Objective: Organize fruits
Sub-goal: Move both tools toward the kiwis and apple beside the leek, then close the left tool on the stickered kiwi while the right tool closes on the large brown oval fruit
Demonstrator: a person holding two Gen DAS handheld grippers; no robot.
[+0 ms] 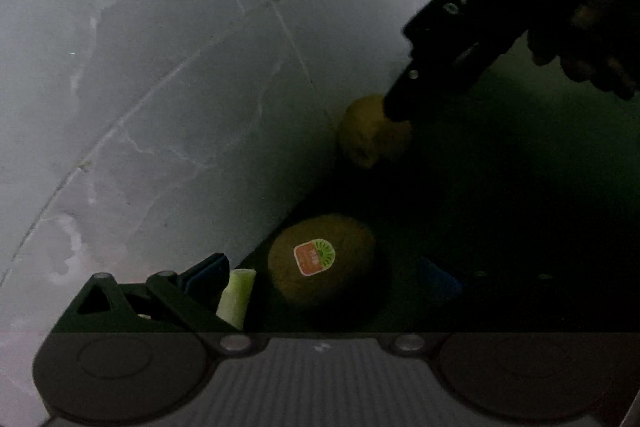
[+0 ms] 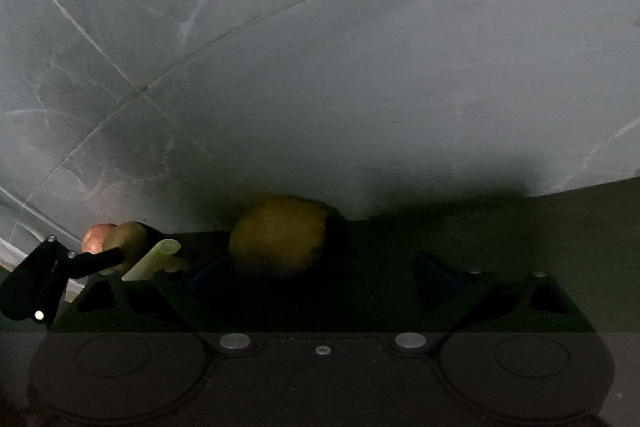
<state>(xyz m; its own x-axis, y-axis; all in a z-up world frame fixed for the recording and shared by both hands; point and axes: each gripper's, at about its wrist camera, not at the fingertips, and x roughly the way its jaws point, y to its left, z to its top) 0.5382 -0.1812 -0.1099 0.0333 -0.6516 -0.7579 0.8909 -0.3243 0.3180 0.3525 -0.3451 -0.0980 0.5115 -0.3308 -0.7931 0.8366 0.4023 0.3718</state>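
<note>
Kiwi [image 1: 320, 263] on dark mat [image 1: 520, 187], beside pale stalk [image 1: 236, 297]; lemon [image 1: 370, 135] farther back, by mat's edge.

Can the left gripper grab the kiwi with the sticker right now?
Probably yes. The kiwi lies right ahead, between the open fingers of the left gripper, with nothing on top of it. The pale green stalk piece sits beside one finger and might get nudged.

Grey marbled tile wall [image 2: 360, 47]; dark green surface [image 2: 580, 227]; dim light.
</note>
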